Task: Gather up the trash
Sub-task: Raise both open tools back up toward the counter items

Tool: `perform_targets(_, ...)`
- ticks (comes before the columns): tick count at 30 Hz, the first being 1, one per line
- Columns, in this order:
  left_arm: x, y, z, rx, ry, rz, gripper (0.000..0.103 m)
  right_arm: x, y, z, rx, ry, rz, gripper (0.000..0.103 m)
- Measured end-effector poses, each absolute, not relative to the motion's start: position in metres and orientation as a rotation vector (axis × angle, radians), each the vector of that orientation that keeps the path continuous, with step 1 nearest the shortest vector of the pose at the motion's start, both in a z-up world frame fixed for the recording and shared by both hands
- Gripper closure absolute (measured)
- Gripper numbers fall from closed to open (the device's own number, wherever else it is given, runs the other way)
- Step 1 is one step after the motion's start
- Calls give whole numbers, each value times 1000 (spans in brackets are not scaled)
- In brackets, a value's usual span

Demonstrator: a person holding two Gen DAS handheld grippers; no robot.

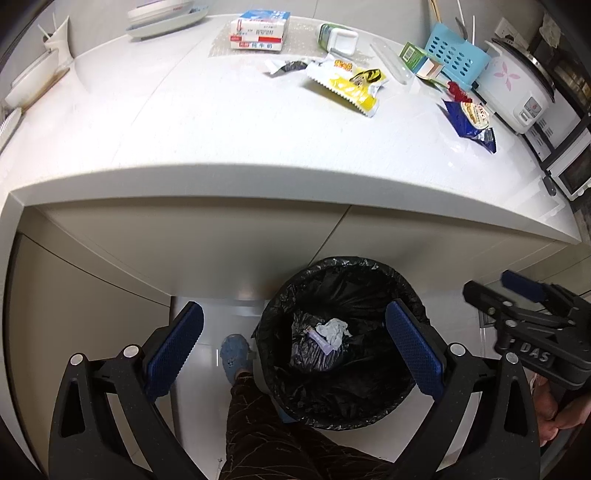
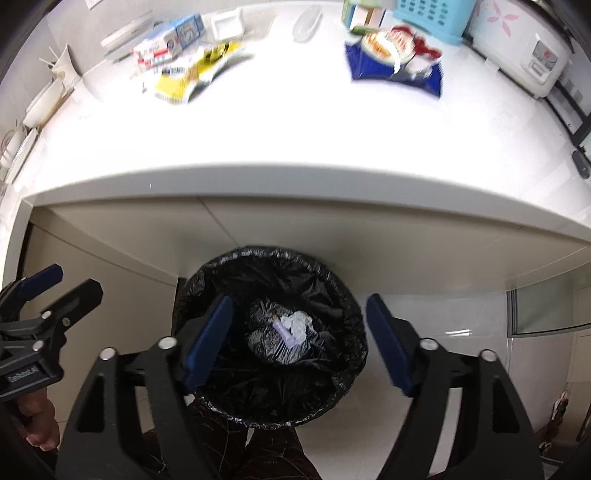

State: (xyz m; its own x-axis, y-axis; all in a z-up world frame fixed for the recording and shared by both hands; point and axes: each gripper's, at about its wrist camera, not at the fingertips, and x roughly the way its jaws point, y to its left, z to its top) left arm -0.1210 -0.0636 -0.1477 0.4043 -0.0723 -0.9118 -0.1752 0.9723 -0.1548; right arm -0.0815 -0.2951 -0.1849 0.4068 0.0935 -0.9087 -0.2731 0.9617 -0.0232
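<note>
Trash in bin: a crumpled white tissue point(image 1: 334, 328) and a small lilac piece point(image 2: 285, 331) lie on the bottom of the black liner.
Bin: a round bin with a black bag point(image 2: 343, 295) stands on the floor, just in front of the counter's edge, below both grippers.
Right gripper point(image 2: 299, 347): held above the bin, jaws spread wide, nothing between the blue pads point(image 2: 208, 339).
Left gripper point(image 1: 295, 350): also over the bin, jaws wide apart and empty; its right pad overlaps the bin's rim in the left wrist view.
Trash left on counter: a yellow-and-white snack wrapper point(image 1: 349, 86), a blue wrapper point(image 1: 467, 118) with a red scrap point(image 1: 458, 92) beside it, and a small dark torn wrapper point(image 1: 286, 67).
Counter point(image 1: 221, 122): white, also carrying a milk carton point(image 1: 258, 31), a green box point(image 1: 415, 55), a light blue basket point(image 1: 454, 57) and a rice cooker point(image 1: 513, 88) at the right end.
Person: a dark patterned trouser leg point(image 1: 266, 417) and a blue slipper point(image 1: 234, 354) next to the bin.
</note>
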Motion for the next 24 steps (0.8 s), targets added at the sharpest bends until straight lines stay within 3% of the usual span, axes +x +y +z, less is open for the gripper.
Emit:
perform_targets(4, -117, -67, -133, -235, 1135, 52, 6, -77, -300, -164, -159, 1084, 220, 12)
perform_targets(9, -114, -69, -111, -233, 1106, 42, 6, -76, -306, -139, -139, 1037, 220, 8)
perform_targets(24, -90, -70, -53, -185, 1063, 44, 6, -63, -313, -86, -76, 960, 216, 8)
